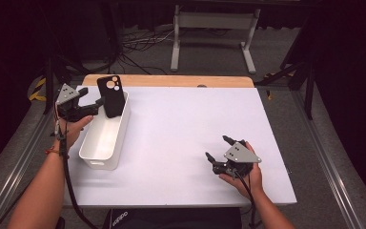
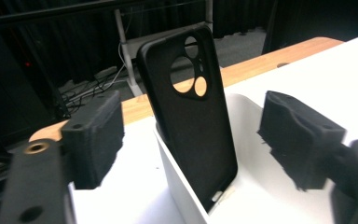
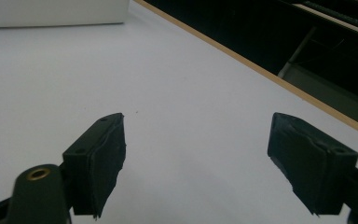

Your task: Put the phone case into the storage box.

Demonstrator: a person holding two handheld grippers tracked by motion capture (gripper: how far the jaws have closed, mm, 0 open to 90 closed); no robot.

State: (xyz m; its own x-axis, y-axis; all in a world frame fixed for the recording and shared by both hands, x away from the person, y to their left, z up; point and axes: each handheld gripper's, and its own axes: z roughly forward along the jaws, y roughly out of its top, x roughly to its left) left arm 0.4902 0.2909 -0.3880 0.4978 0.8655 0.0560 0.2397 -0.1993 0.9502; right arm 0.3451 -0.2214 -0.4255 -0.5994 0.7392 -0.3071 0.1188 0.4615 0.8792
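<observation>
**One faint mark, not legible**

The high view shows a single piece of lettering: a pale printed word on the dark garment (image 1: 171, 218) at the bottom edge, below the counter (image 1: 181, 143). It appears upside down from this camera and is too small and blurred to read with certainty. The phone case (image 2: 191, 116) standing in the white bin (image 2: 242, 186) carries no readable brand, label or number in the left gripper view.

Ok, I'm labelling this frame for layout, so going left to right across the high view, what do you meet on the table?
Left gripper → black phone case standing in the far end of the white bin → bare white tabletop → right gripper.
</observation>
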